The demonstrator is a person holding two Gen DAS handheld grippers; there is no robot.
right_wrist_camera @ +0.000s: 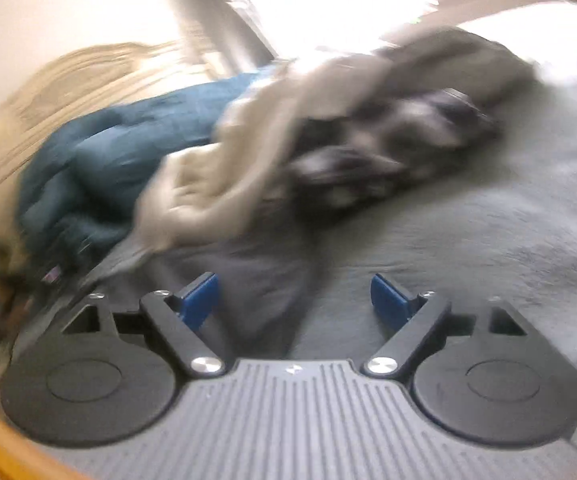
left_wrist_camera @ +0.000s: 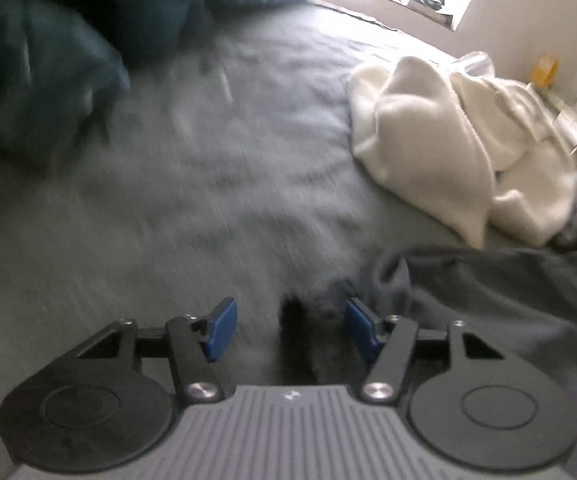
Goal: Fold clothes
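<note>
Clothes point(left_wrist_camera: 460, 148) lie heaped ahead while both grippers, left point(left_wrist_camera: 288, 330) and right point(right_wrist_camera: 294, 304), hover low, fingers spread, empty.

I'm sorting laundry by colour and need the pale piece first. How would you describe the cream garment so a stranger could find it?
Start from the grey bed cover and look to its right side. There the cream garment lies crumpled in a heap. It is the only pale, fleecy-looking item: the grey garment in front of it is dark, as is the teal bedding opposite.
</note>
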